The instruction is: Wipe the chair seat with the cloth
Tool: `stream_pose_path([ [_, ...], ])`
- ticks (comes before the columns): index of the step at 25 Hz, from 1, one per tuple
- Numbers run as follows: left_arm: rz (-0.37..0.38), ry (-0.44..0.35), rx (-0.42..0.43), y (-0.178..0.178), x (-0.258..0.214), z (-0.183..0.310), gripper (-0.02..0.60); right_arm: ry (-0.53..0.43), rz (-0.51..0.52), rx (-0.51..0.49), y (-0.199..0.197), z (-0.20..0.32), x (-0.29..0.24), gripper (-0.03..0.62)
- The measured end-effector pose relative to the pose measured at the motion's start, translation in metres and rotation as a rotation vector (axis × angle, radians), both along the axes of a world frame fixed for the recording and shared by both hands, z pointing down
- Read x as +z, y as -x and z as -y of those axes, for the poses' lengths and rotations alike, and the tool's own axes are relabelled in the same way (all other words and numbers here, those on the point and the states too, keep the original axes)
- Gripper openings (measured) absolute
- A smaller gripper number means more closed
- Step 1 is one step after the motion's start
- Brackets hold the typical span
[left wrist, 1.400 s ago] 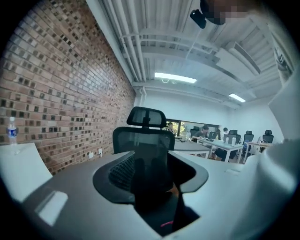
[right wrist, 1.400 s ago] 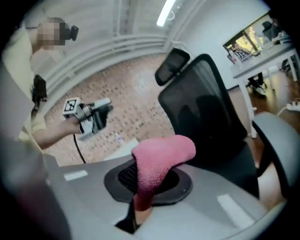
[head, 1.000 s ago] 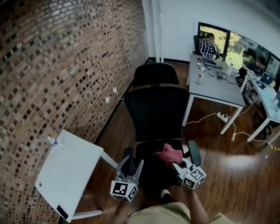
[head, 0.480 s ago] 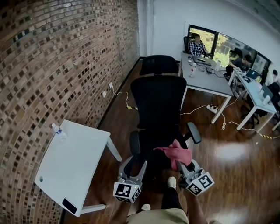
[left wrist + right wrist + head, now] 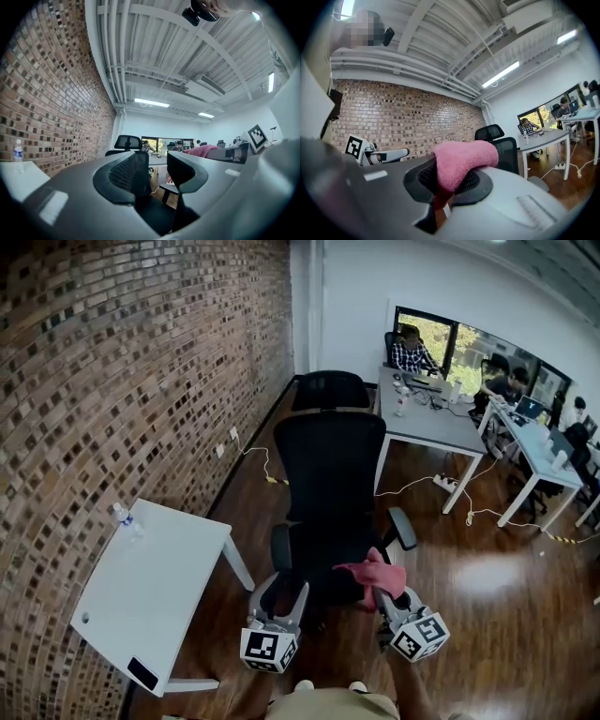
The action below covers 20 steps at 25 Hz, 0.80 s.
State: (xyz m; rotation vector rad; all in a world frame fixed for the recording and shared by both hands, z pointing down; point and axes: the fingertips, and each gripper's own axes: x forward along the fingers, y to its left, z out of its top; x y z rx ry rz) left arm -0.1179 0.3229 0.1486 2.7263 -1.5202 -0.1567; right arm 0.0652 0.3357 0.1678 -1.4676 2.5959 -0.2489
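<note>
A black office chair [image 5: 331,468] stands in the middle of the head view, its seat [image 5: 319,570] facing me. My right gripper [image 5: 385,597] is shut on a pink cloth [image 5: 373,575], which hangs at the seat's front right, beside the right armrest [image 5: 402,528]. In the right gripper view the pink cloth [image 5: 462,162] bulges out between the jaws. My left gripper [image 5: 281,590] stands open at the seat's front left with nothing in it. In the left gripper view the chair back [image 5: 138,169] shows through the gap, and the cloth [image 5: 203,150] shows to the right.
A white side table [image 5: 159,589] stands at the left with a water bottle [image 5: 121,518] and a dark phone [image 5: 142,674] on it. The brick wall [image 5: 122,381] runs along the left. Behind the chair are a grey desk [image 5: 427,425], floor cables [image 5: 424,486] and seated people.
The head view has pulled back from the chair. Both grippers have drawn back toward the seat's front edge, and the cloth has come from the middle of the seat to its front right.
</note>
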Motion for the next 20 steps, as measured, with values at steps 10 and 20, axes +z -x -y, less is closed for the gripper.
stream_pose_path([
  [10, 0.011, -0.015, -0.052, -0.039, -0.001, -0.014, 0.193, -0.066, -0.043, -0.098, -0.016, -0.004, -0.020, 0.018],
  [20, 0.022, -0.007, -0.107, -0.064, -0.005, -0.016, 0.193, -0.062, -0.085, -0.117, -0.042, 0.001, -0.019, 0.018],
])
